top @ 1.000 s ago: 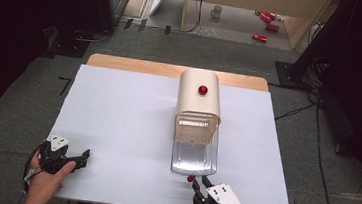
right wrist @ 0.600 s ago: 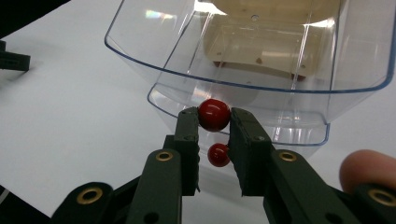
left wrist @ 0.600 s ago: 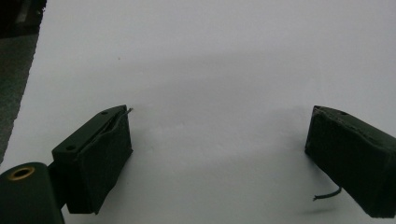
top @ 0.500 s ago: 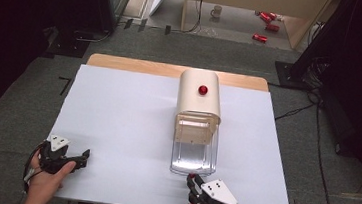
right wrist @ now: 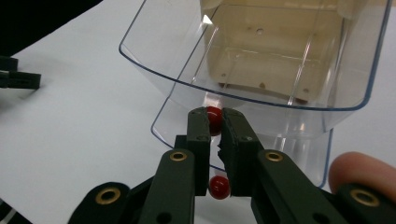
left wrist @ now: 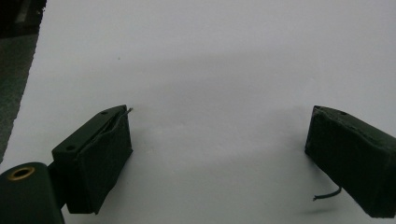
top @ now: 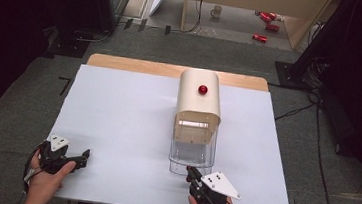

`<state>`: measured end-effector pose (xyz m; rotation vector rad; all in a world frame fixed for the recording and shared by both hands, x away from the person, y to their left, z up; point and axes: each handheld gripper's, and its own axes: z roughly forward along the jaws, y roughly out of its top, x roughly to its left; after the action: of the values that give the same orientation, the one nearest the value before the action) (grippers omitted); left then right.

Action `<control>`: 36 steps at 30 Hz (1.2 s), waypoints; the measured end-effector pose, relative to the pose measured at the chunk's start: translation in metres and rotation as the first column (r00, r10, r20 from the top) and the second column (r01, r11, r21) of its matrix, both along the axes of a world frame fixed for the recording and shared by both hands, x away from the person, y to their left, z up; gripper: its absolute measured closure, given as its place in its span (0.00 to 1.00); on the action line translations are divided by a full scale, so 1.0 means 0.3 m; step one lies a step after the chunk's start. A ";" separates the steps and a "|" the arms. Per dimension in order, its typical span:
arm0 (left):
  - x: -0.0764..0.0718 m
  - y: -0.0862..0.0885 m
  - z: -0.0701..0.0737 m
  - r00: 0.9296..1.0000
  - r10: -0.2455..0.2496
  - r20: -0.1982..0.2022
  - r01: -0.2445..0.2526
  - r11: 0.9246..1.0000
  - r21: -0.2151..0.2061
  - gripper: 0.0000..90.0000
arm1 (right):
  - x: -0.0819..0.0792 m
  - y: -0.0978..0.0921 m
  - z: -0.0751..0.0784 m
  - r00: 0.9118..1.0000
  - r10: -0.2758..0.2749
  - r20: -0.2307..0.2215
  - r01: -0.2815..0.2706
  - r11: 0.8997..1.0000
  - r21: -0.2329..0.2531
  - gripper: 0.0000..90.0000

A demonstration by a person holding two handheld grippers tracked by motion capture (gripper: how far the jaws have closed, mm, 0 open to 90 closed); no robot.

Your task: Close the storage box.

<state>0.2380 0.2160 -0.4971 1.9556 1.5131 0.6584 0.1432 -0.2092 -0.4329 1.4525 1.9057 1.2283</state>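
Observation:
A beige round-topped box (top: pixel 199 101) with a red knob (top: pixel 203 89) on top stands mid-table. Its clear plastic door (top: pixel 191 153) hangs open toward me, lying low in front of the box. In the right gripper view, my right gripper (right wrist: pixel 215 122) is shut on a small red knob (right wrist: pixel 214 116) at the edge of the clear door (right wrist: pixel 261 95); a second red ball (right wrist: pixel 218 185) shows lower between the jaws. In the high view, the right gripper (top: pixel 192 173) sits at the door's front edge. My left gripper (top: pixel 83 155) rests open at the table's front left, with nothing between its fingers (left wrist: pixel 105 158).
White sheet (top: pixel 126 127) covers the table, and a strip of bare wood (top: pixel 132 65) shows at the far edge. On the floor beyond lie a mug (top: pixel 217 10) and red cans (top: pixel 260 37). Dark equipment stands on both sides.
My right gripper has shifted slightly left and forward onto the red knob at the door's edge, which now hides between its jaws. The left gripper has stayed put.

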 end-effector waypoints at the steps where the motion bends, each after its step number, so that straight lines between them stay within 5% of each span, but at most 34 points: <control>1: 0.000 0.000 0.000 1.000 0.000 0.000 0.000 1.000 0.000 0.08 | 0.003 0.004 -0.003 1.000 0.001 0.000 -0.001 1.000 -0.003 0.89; 15: 0.000 0.000 0.000 1.000 -0.001 -0.001 0.001 1.000 0.000 0.08 | 0.006 0.026 -0.059 0.998 -0.046 -0.032 0.046 0.999 0.011 0.84; 27: 0.000 0.000 0.000 1.000 -0.001 0.000 0.001 1.000 0.000 0.08 | -0.005 0.016 -0.015 0.997 -0.079 0.025 0.079 0.997 0.024 0.85; 36: 0.000 0.000 0.000 1.000 -0.001 0.000 0.001 1.000 0.000 0.08 | 0.035 0.005 0.036 0.995 -0.083 0.052 0.082 0.996 0.022 0.88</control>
<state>0.2380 0.2161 -0.4971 1.9565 1.5125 0.6578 0.1537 -0.2077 -0.4222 1.4786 1.7852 1.2384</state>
